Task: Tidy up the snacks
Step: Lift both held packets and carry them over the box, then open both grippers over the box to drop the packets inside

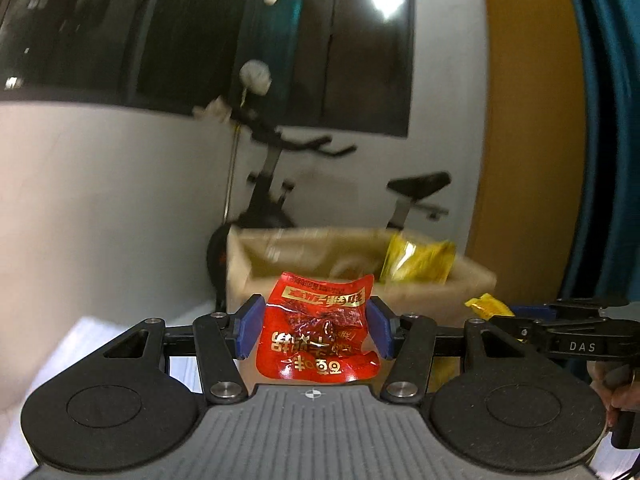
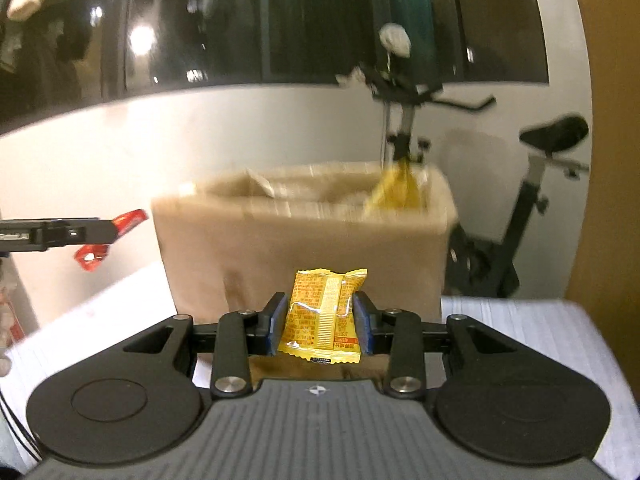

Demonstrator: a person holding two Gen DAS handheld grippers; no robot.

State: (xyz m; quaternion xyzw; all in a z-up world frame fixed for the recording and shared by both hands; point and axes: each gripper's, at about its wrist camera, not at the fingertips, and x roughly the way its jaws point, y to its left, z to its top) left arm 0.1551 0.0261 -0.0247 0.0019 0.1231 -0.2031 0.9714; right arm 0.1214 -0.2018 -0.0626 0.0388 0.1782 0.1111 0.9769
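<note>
- The left tongs (image 1: 314, 330) pinch the red snack packet (image 1: 318, 330), lifted in front of the cardboard box (image 1: 476, 276).
- The right tongs (image 2: 320, 320) pinch the yellow snack packet (image 2: 322, 316), probably for dropping into the box, where another yellow packet (image 1: 416, 262) stands.

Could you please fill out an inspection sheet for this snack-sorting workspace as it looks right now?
Surface: white table top, bare where visible.
Job's things: red snack packet and yellow snack packet, each held in the air; tan fabric bin on the table with a yellow bag sticking out of it.
Clutter: nothing seen.
Grippers: left gripper shut on the red snack packet; right gripper shut on the yellow snack packet; both short of the bin.
Cables: dark cords at the right view's lower left edge.
Surroundings: exercise bike, white wall, dark window.
</note>
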